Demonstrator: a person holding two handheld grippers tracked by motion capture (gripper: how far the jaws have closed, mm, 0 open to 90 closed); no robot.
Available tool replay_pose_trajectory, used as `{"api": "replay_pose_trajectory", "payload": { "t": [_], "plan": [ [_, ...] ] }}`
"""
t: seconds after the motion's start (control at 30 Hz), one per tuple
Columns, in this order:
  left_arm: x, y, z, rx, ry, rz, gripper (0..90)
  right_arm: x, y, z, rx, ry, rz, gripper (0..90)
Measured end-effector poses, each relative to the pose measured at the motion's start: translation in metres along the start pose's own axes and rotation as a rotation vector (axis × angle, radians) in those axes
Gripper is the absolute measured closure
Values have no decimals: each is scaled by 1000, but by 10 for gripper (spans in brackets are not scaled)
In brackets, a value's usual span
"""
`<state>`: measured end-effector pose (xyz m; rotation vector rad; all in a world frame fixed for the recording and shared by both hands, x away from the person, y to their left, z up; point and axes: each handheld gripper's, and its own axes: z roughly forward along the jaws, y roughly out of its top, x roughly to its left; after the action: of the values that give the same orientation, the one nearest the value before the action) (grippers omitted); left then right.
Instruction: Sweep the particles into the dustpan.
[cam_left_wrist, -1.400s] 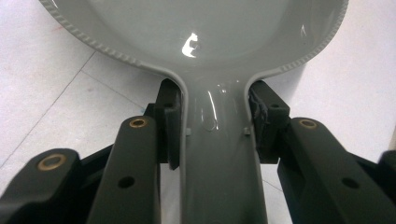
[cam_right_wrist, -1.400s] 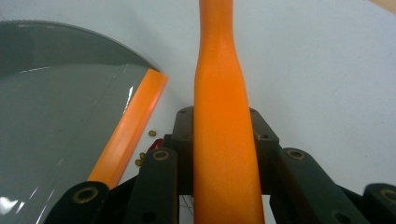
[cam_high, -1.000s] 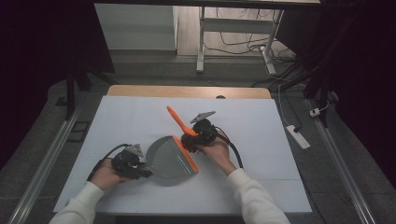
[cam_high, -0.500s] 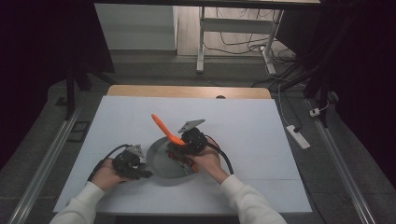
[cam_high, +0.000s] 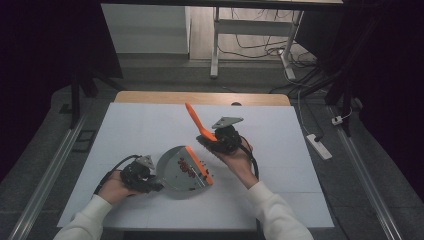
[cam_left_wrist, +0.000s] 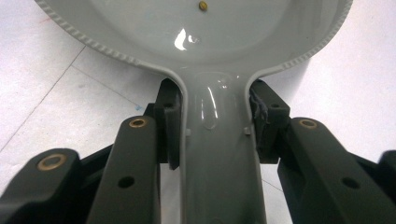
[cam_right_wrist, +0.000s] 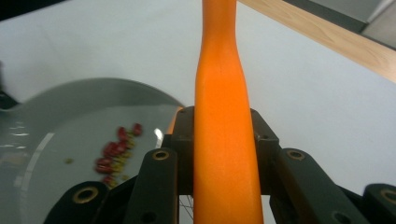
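A grey dustpan (cam_high: 175, 170) with an orange front lip (cam_high: 201, 167) lies on the white table (cam_high: 150, 125). Small red and yellowish bits (cam_high: 187, 166) lie inside it. My left gripper (cam_high: 154, 181) is shut on the dustpan's grey handle (cam_left_wrist: 219, 154), with the pads pressing on both of its sides. My right gripper (cam_high: 214, 141) is shut on an orange brush (cam_high: 194, 119), held just right of the pan's lip and above the table. The brush handle (cam_right_wrist: 223, 140) runs up between the jaws, and the pan (cam_right_wrist: 56, 130) with the bits (cam_right_wrist: 113, 150) lies below to the left.
A wooden strip (cam_high: 200, 97) edges the far side of the table. Beyond it stand a metal stand (cam_high: 215, 40) and cables on the floor. A white power strip (cam_high: 319, 146) lies on the floor at the right.
The right gripper swept the brush left over the pan, then lifted it back up and to the right. The left gripper and the dustpan stayed put.
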<state>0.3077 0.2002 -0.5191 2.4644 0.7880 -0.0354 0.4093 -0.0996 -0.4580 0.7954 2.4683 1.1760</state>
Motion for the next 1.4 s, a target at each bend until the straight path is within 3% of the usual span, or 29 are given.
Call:
{"api": "replay_pose_trajectory", "payload": {
  "t": [0.13, 0.27, 0.57, 0.8, 0.93, 1.0, 1.03, 1.1, 1.2, 1.4],
  "plan": [
    [0, 0, 0, -1, -1, 2, 614, -11, -6, 3, 20, -12, 31, 703],
    [0, 0, 1, 1, -3, 0, 614, -13, -13, 10, 63, -13, 34, 703],
    [-1, 0, 1, -3, -1, -1, 614, 2, -19, 27, 125, 8, -5, 703],
    [-1, 0, 0, -4, 0, -1, 614, 16, -20, 35, 145, 62, -17, 703],
    [-1, 0, 1, -1, 1, -2, 614, 28, -18, 36, 123, 101, -8, 703],
    [-1, 0, 0, -3, 1, -3, 614, 30, -16, 35, 94, 176, 44, 704],
    [-1, 0, 0, -3, 1, -1, 614, 32, -15, 34, 90, 190, 56, 704],
    [-1, 0, 0, -4, 1, 1, 614, 36, -12, 32, 77, 177, 23, 703],
    [-1, 0, 0, -5, -1, 2, 614, 36, -8, 25, 34, 175, 16, 704],
    [-1, 0, 0, -3, -4, 2, 614, 22, -6, 10, 9, 98, 18, 703]
  ]
}}
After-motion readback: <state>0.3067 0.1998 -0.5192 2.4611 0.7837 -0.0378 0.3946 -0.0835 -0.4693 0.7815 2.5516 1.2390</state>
